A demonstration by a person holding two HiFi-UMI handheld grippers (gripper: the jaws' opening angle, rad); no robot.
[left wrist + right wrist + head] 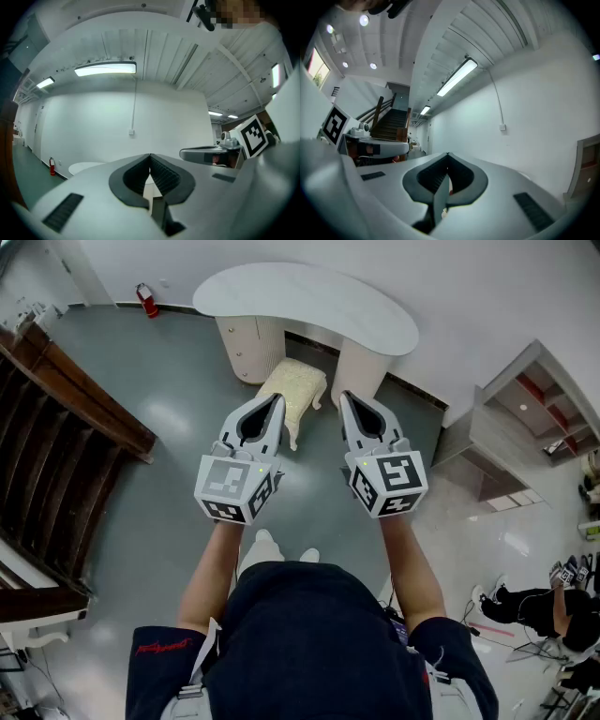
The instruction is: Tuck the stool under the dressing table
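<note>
A cream, fuzzy-topped stool point(293, 388) stands on the grey floor, partly under the white kidney-shaped dressing table point(309, 304) against the far wall. My left gripper point(277, 399) is held level above the floor, its tip over the stool's near left part, jaws shut with nothing in them. My right gripper point(344, 397) hovers beside it, just right of the stool, also shut and empty. In the left gripper view the shut jaws point(150, 156) point at the white wall, with the table top point(86, 167) low at the left. The right gripper view shows its shut jaws point(448, 155) facing the wall.
A dark wooden staircase point(56, 456) runs along the left. A red fire extinguisher point(145, 300) stands by the far wall. A grey shelf unit point(511, 437) sits at the right, and a seated person point(534, 606) with equipment is at the lower right.
</note>
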